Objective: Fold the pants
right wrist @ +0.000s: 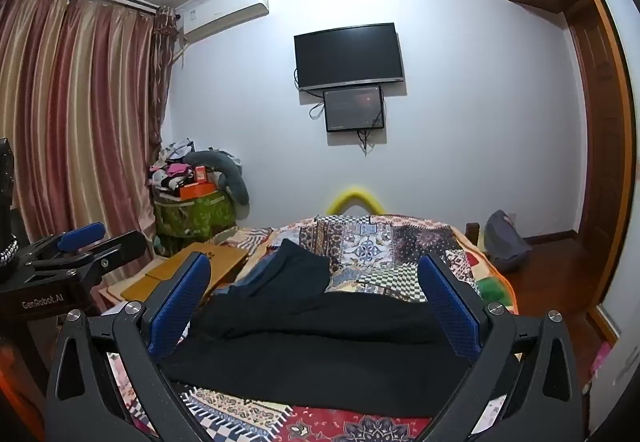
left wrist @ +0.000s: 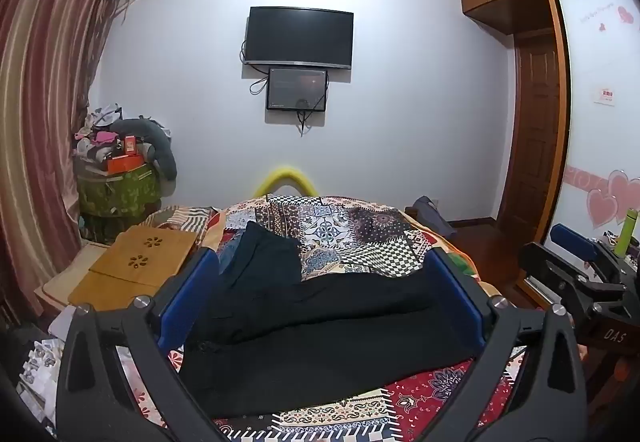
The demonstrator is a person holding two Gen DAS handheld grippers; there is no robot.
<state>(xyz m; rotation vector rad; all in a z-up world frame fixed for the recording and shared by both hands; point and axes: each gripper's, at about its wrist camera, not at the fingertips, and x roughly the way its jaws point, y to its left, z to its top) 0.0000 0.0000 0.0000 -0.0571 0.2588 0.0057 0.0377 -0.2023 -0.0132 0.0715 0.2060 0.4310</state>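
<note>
Black pants [left wrist: 320,338] lie across the patterned bedspread [left wrist: 352,238], one leg laid over the other, with a part reaching toward the far left. They also show in the right wrist view [right wrist: 320,342]. My left gripper [left wrist: 324,274] is open above the pants, its blue pads wide apart and empty. My right gripper [right wrist: 316,278] is open the same way, held above the pants. The right gripper also shows at the right edge of the left wrist view [left wrist: 580,262]. The left gripper shows at the left edge of the right wrist view [right wrist: 76,250].
A wooden lap table [left wrist: 136,262] sits at the bed's left. A cluttered green bin [left wrist: 116,189] stands by the curtain [left wrist: 36,121]. A TV [left wrist: 300,37] hangs on the far wall. A bag [right wrist: 506,246] lies on the floor at right, near the wardrobe [left wrist: 532,113].
</note>
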